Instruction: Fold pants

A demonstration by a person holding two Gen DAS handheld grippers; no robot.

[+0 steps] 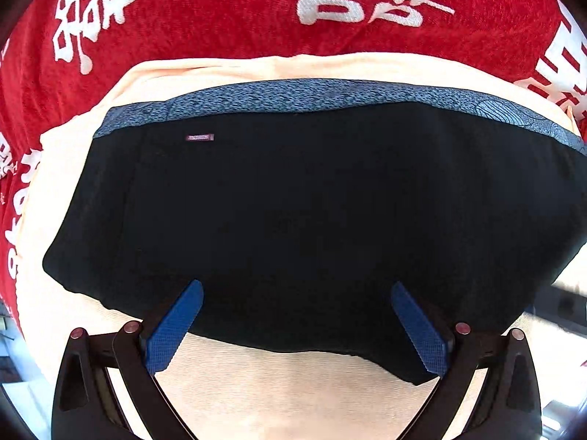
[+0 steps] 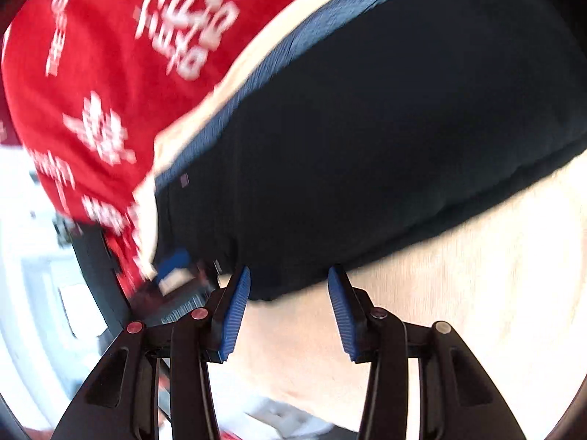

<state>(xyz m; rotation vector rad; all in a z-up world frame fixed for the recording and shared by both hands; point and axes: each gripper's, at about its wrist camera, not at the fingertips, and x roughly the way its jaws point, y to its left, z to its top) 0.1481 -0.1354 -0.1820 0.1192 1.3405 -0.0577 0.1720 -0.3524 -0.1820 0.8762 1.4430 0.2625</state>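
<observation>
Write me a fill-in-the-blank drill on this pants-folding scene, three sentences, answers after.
1. The black pants have a waistband coloured ____.
2. The pants lie on a cream cloth, which lies on a ____ blanket with white characters.
3. The left gripper has its fingers spread ____.

Answers: blue; red; open

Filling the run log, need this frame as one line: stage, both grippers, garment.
stage: pants folded on cream cloth | left gripper: open, over hem | right gripper: open, at edge, nothing held
</observation>
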